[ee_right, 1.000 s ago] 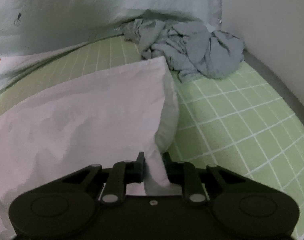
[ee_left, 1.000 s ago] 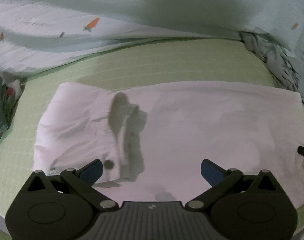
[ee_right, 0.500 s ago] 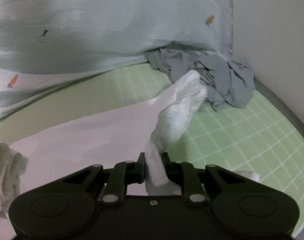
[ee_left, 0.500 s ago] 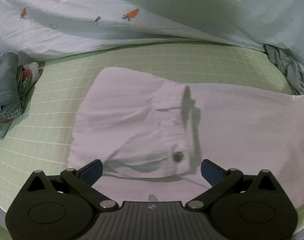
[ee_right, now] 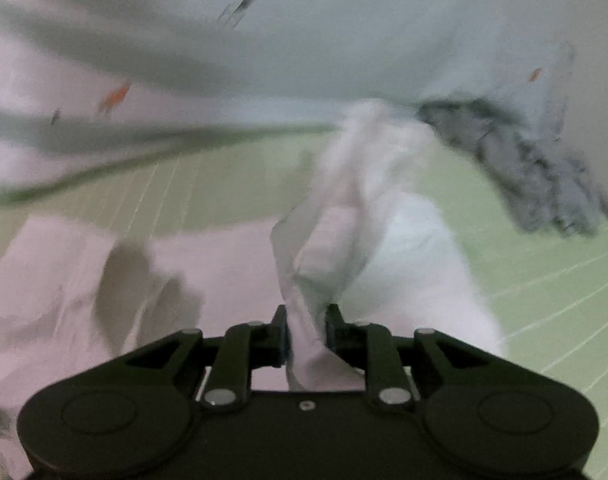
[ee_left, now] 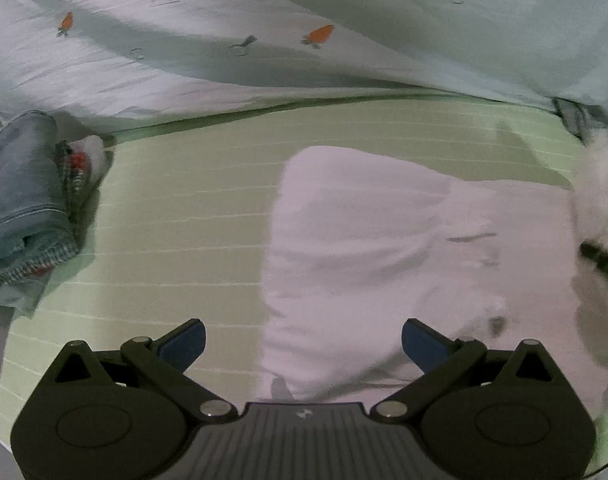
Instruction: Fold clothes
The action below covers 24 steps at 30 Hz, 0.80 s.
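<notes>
A pale pink garment (ee_left: 367, 248) lies on the green checked sheet (ee_left: 184, 208), with a dark button near its lower right. My left gripper (ee_left: 304, 344) is open and empty, hovering over the garment's left edge. My right gripper (ee_right: 305, 330) is shut on the garment's right end (ee_right: 343, 248) and holds it lifted above the flat part (ee_right: 208, 264). The lifted cloth also shows at the right edge of the left wrist view (ee_left: 595, 184), with a dark fingertip (ee_left: 601, 262) of the right gripper below it.
A folded stack with blue denim (ee_left: 20, 200) sits at the left. A crumpled grey garment (ee_right: 535, 184) lies at the back right. A light blue carrot-print quilt (ee_left: 264, 40) runs along the back. A pale wall (ee_right: 595, 80) stands on the right.
My right gripper has lifted the garment's right end and carried it leftward over the flat part. My left gripper has shifted left, so the garment now sits right of centre.
</notes>
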Motion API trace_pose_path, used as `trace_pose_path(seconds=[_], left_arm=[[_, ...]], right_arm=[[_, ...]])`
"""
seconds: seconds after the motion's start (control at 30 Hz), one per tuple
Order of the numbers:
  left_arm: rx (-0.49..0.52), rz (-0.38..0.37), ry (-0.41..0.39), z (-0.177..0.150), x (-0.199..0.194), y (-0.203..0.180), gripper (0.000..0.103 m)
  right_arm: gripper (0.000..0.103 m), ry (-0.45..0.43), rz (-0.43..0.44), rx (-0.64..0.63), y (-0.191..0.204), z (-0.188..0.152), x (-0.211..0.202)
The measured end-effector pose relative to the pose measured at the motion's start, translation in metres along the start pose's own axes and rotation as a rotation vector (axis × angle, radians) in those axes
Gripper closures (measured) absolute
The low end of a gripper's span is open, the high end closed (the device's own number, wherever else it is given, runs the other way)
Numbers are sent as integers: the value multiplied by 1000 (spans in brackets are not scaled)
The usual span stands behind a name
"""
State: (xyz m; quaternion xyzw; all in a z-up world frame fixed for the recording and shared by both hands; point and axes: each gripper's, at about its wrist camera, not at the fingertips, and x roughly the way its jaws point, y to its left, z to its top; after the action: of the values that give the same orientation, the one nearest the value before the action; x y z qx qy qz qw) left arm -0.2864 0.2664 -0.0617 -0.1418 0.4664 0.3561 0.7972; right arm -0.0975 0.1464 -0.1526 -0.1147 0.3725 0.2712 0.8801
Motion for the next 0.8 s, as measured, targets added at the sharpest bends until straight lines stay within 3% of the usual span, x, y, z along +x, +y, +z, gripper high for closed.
trace_pose_path(seconds=[0.1,0.2,0.33,0.4,0.53,0.67,0.8], left_arm=[[2,-2,1,3,8,17,0],[-3,-16,8,6,17,27,0],[-18,-61,40,6,29,27,0],[-11,-84,49,4,32,25,0],[7,-101,50,3,35,19,0],[12,-102,56,2,36,17,0],[13,-99,63,0,38,15,0]], right_arm=[[66,114,2,-23,30,-18,27],[56,102,-1,-62,45,-18,20],[53,47,51,9,35,-6,-5],[45,-6,32,47,26,-4,-19],[45,-76,-43,180,-6,-7,-36],[46,14,-148,191,-18,-18,-13],[47,102,-92,15,9,-41,2]])
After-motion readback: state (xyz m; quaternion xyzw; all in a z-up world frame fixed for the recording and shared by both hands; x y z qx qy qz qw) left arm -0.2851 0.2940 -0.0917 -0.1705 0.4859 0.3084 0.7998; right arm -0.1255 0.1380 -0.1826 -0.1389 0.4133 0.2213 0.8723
